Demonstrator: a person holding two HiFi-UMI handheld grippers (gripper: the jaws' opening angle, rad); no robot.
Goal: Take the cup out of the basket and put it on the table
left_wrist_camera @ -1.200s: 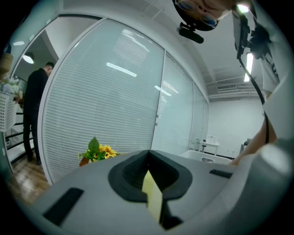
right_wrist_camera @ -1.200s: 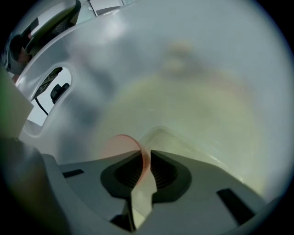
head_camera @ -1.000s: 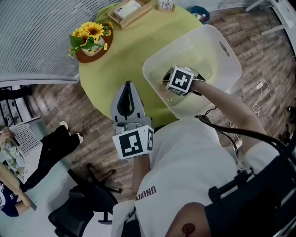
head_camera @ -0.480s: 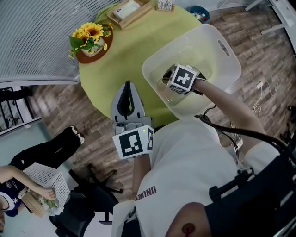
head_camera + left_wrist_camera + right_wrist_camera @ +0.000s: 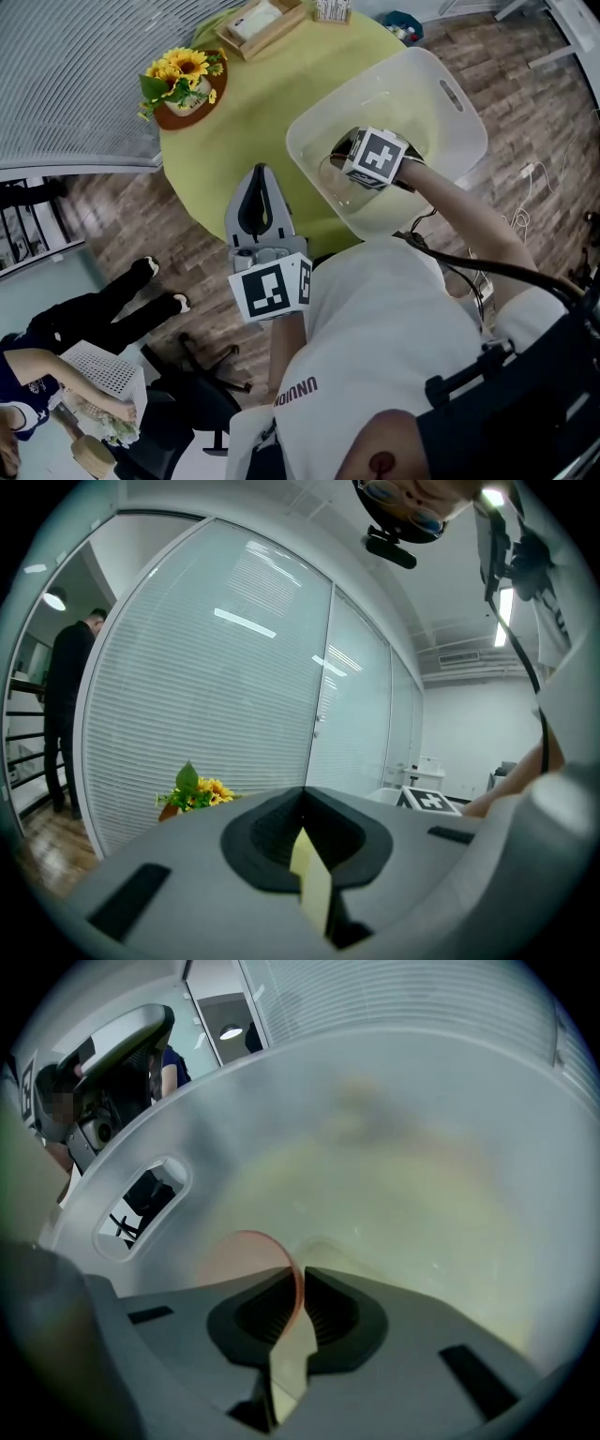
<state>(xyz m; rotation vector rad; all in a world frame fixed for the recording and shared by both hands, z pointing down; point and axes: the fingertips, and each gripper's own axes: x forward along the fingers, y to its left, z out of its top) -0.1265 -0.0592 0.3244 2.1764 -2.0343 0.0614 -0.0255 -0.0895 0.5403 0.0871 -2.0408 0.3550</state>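
Up comes the right gripper [image 5: 298,1279]. Its marker cube has crept toward 1 o'clock in the head view since a second ago, and the jaws have just been closing. They're pinched now on the thin clear wall of the cup [image 5: 248,1252], rim between the pads. Cup's inside the basket [image 5: 452,141], over at its 8 o'clock side, not yet clear of the wall. Looks light, see-through plastic I'd guess: thin, slick, likely to flex, so a wall pinch near the rim suits it, held gently and kept upright. Basket sits at 3 o'clock on the round green table [image 5: 246,112]. Left gripper [image 5: 302,808] hovers at the table's 6 o'clock edge, jaws together, nothing in them.
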